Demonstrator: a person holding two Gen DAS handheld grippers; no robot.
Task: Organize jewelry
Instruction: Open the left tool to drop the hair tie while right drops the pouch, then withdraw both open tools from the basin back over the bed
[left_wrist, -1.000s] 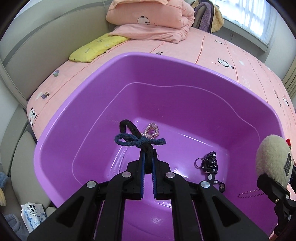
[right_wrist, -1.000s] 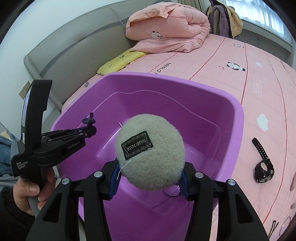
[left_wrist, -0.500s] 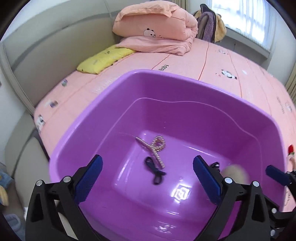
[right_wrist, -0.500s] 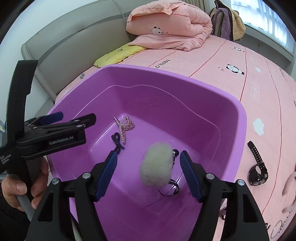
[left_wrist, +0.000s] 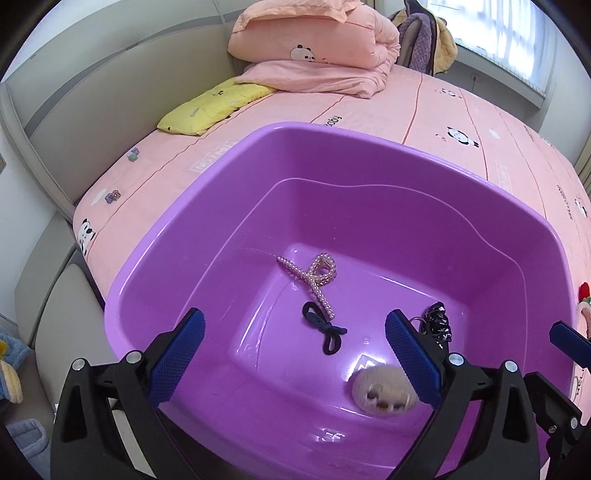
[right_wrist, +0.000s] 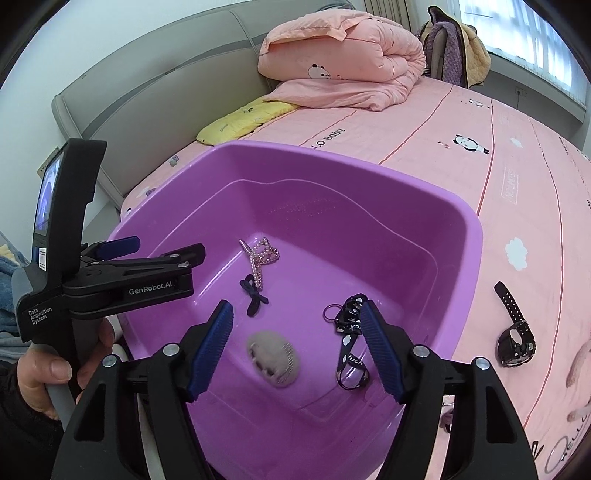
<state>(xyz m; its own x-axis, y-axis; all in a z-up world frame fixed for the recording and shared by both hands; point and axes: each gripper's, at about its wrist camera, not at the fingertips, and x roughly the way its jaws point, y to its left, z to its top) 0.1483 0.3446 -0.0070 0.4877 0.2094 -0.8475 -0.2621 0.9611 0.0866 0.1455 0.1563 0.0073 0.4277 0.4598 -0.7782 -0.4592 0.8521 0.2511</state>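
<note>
Both the left gripper (left_wrist: 293, 354) and the right gripper (right_wrist: 297, 345) hang spread and empty over the purple basin (right_wrist: 476, 236). On its floor lie the pearl hair clip (left_wrist: 314, 282), dark hair tie (left_wrist: 325, 330), lanyard (right_wrist: 351, 339) and fluffy pom-pom (right_wrist: 273, 356), blurred near the front wall. The black watch (right_wrist: 515, 338) lies on the bed (right_wrist: 517, 177) beyond the basin's right edge; reaching across could catch that rim and tip the light basin.
</note>
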